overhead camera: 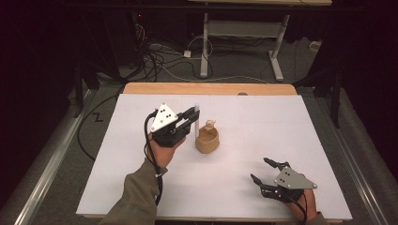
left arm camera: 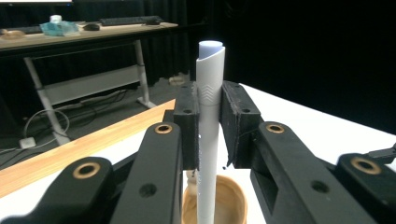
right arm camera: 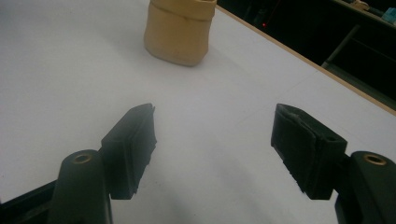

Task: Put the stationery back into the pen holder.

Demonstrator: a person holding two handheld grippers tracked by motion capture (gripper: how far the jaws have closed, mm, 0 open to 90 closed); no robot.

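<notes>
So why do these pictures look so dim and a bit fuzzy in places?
High view: the white table sheet is lit while the room around is nearly black. Left gripper view: the left hand-held gripper and its white plastic pen look sharp, the far desk soft. Right gripper view: the tan wooden cup is grainy, with a soft shadow under the jaws.

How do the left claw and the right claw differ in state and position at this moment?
The left claw is shut on a white pen, held upright above the tan cup; the right claw is open and holds nothing. The left is raised mid-table; the right sits low near the table's front edge. Both have black jaws.
</notes>
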